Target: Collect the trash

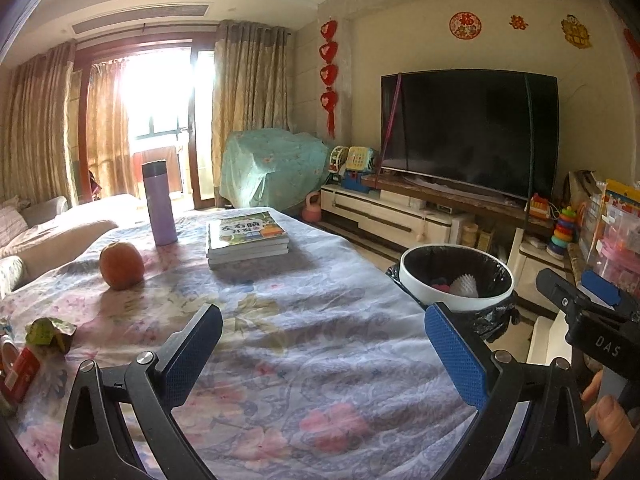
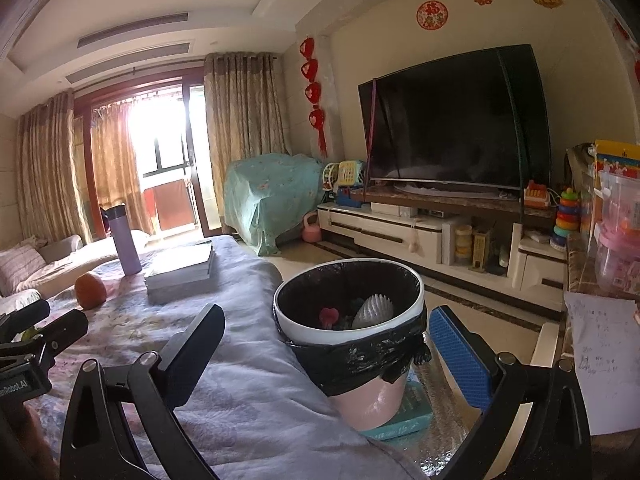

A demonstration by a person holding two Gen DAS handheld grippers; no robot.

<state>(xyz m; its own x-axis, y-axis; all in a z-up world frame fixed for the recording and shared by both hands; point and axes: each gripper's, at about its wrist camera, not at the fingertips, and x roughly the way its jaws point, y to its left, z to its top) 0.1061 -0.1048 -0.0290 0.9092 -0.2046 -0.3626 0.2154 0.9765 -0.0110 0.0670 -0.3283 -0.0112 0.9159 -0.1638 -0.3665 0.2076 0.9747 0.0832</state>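
Left tool (image 1: 324, 344) hovers wide over the tablecloth (image 1: 320, 360); right tool (image 2: 326, 344) wide before the bin (image 2: 352, 344).

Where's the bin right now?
The bin stands just off the table's right edge, between the open right gripper's fingers in the right view, below the TV.

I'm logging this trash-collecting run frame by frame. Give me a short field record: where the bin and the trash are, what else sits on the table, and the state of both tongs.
bin: trash bin, black liner, beside the table's right edge, already holding some items
trash left: crumpled green wrapper and red packet at the table's near left edge
non-trash on table: orange, purple flask, book stack
table: floral cloth
left tongs: open, empty, above the cloth
right tongs: open, empty, facing the bin
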